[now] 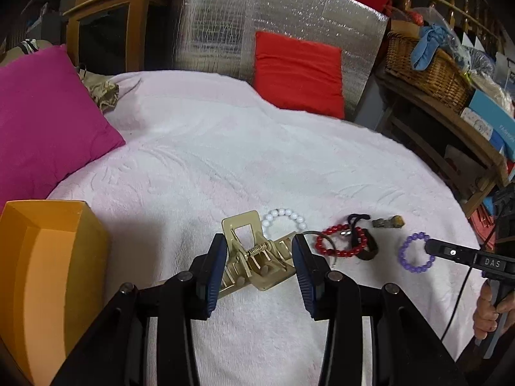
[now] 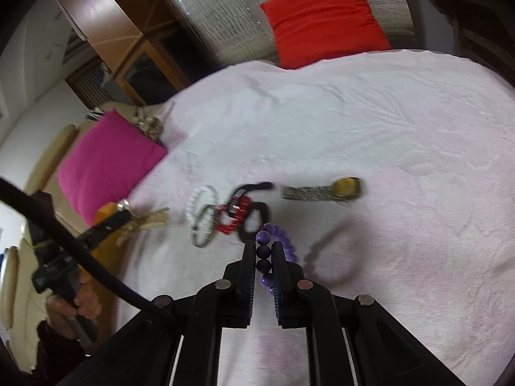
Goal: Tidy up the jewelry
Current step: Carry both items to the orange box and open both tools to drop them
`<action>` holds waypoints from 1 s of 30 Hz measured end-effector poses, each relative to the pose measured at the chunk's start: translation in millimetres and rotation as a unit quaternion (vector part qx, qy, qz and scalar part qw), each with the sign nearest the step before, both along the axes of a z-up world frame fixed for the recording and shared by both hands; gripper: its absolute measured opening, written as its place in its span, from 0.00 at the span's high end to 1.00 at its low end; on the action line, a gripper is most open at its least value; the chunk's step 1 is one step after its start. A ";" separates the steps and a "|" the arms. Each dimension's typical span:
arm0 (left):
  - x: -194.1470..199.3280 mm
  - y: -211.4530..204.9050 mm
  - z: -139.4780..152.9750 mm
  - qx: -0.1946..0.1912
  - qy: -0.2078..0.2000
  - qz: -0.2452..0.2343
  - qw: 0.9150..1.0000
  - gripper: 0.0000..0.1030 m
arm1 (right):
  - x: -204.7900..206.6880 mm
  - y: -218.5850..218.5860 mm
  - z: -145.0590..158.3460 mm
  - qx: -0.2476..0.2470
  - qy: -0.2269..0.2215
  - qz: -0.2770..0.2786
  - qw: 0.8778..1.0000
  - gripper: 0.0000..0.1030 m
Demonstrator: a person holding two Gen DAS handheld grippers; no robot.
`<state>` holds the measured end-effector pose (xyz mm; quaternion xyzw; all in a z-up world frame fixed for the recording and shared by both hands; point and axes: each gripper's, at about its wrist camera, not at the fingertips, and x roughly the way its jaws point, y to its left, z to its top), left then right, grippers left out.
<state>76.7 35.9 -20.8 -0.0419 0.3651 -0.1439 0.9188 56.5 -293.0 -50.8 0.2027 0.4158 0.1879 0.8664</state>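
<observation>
The left gripper [image 1: 259, 257] is spread wide, its fingers [image 1: 214, 265] standing on either side of a beige hair clip [image 1: 254, 254] that lies on the white towel [image 1: 225, 160]; whether the pads touch it is unclear. At the clip's 1 o'clock a white bead bracelet [image 1: 283, 217] lies touching it. At 3 o'clock from the clip sit a red bead bracelet [image 1: 341, 241], a thin metal ring [image 1: 325, 244] and a dark band [image 1: 365, 247], overlapping in one cluster. A gold watch [image 2: 325, 189] lies at 1 o'clock from that cluster. An orange box [image 1: 48, 276] stands open at the clip's 9 o'clock.

The right gripper [image 2: 264, 251] is clamped on a purple bead bracelet [image 2: 276, 241], with beads pinched between its fingers [image 2: 248, 273] just at 5 o'clock from the cluster. A pink cushion [image 1: 42, 119] and a red cushion [image 1: 297, 70] rest at the towel's far edge.
</observation>
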 end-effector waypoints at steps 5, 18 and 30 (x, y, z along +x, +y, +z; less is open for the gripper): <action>-35.5 13.4 25.0 -0.010 -0.027 0.010 1.000 0.58 | -8.8 27.9 15.4 0.050 -0.021 0.034 0.998 0.90; -143.5 144.8 66.6 0.075 -0.032 0.132 0.988 0.58 | -18.2 200.3 68.0 0.181 -0.028 0.180 0.967 0.89; -159.0 217.9 0.0 0.069 0.063 0.183 0.979 0.58 | -10.6 372.6 61.6 0.137 0.038 0.238 0.961 0.89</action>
